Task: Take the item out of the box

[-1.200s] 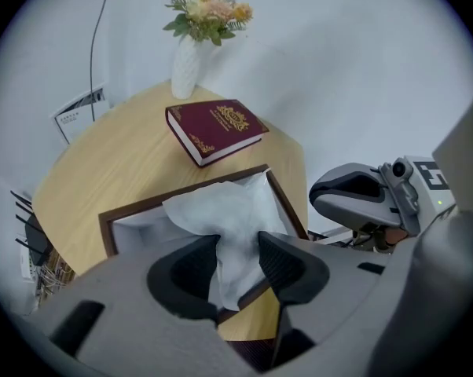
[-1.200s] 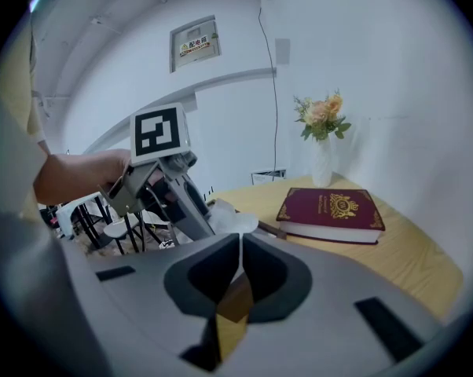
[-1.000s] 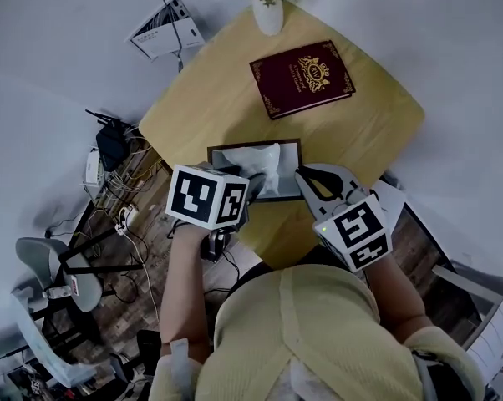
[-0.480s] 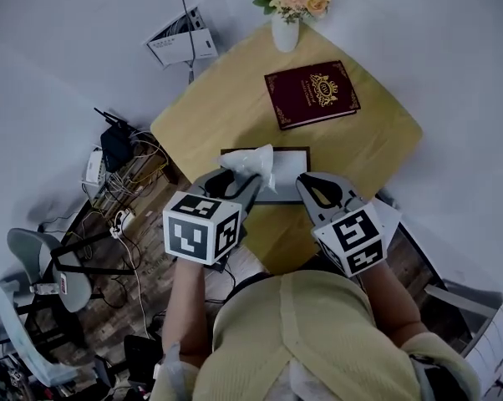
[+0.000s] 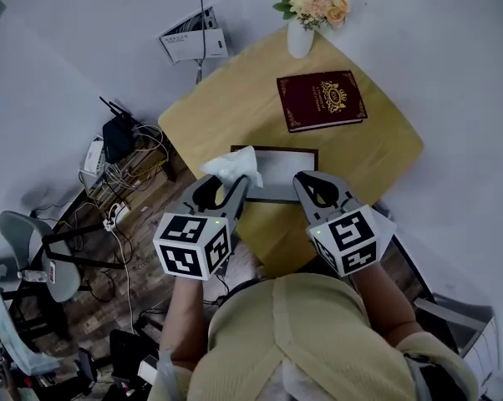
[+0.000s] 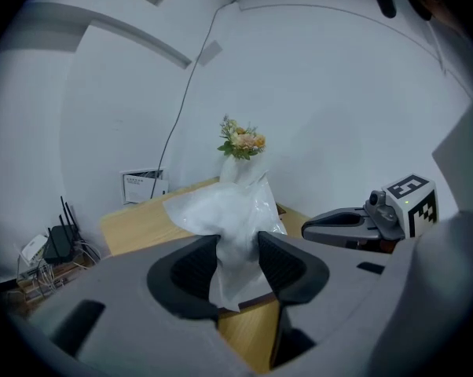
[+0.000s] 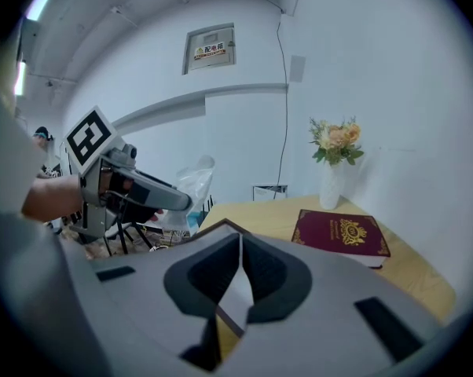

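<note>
A shallow dark-rimmed box lies near the front edge of the wooden table; its inside looks white. My left gripper is shut on a crumpled white plastic-wrapped item, held up over the box's left end. In the left gripper view the item bulges up from between the pads of the gripper. My right gripper is shut on the box's right rim. In the right gripper view a thin box wall sits pinched in that gripper.
A burgundy book lies at the table's far right, with a white vase of flowers behind it. On the floor to the left are a leaflet, a router with cables and a chair.
My left gripper has drawn the white item up out of the box and to the left. The right gripper has stayed clamped on the box's rim.
</note>
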Action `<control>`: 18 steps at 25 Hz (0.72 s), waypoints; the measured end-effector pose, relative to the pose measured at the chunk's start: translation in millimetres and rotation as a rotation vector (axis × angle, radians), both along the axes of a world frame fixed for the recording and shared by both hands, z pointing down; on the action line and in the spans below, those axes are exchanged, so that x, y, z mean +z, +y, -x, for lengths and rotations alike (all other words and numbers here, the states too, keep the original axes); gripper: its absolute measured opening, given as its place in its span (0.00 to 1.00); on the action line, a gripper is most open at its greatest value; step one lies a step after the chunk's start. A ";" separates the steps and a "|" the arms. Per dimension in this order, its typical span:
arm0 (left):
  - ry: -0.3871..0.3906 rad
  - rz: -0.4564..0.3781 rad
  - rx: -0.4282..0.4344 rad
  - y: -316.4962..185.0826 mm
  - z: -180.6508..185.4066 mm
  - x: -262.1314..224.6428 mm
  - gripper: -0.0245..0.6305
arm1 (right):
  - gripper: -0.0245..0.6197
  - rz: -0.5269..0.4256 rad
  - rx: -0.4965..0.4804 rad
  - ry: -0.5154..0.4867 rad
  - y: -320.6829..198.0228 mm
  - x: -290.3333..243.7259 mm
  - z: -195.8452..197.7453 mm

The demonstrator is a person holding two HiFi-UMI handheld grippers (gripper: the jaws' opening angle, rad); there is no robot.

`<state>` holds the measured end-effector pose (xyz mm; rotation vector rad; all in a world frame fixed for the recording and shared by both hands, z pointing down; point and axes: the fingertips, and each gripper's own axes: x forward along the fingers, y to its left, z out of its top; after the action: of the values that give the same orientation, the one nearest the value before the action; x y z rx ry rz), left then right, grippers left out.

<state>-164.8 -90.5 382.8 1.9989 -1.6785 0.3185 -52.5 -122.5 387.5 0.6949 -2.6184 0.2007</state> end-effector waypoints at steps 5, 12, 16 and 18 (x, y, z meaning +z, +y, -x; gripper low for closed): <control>-0.004 -0.018 -0.059 17.1 12.1 1.7 0.31 | 0.09 -0.021 -0.017 -0.013 2.1 -6.8 11.4; 0.015 -0.026 -0.129 41.0 20.9 9.0 0.31 | 0.09 -0.033 -0.028 -0.026 5.3 -10.7 18.9; 0.025 -0.021 -0.159 52.1 24.4 13.5 0.31 | 0.09 -0.032 -0.021 -0.032 8.1 -11.6 19.2; 0.026 -0.020 -0.167 57.5 24.5 14.7 0.31 | 0.09 -0.023 -0.018 -0.035 10.2 -10.9 18.8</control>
<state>-189.3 -33.0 397.6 1.8531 -1.8247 0.2156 -71.3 -112.3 376.6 0.6812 -2.6634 0.1798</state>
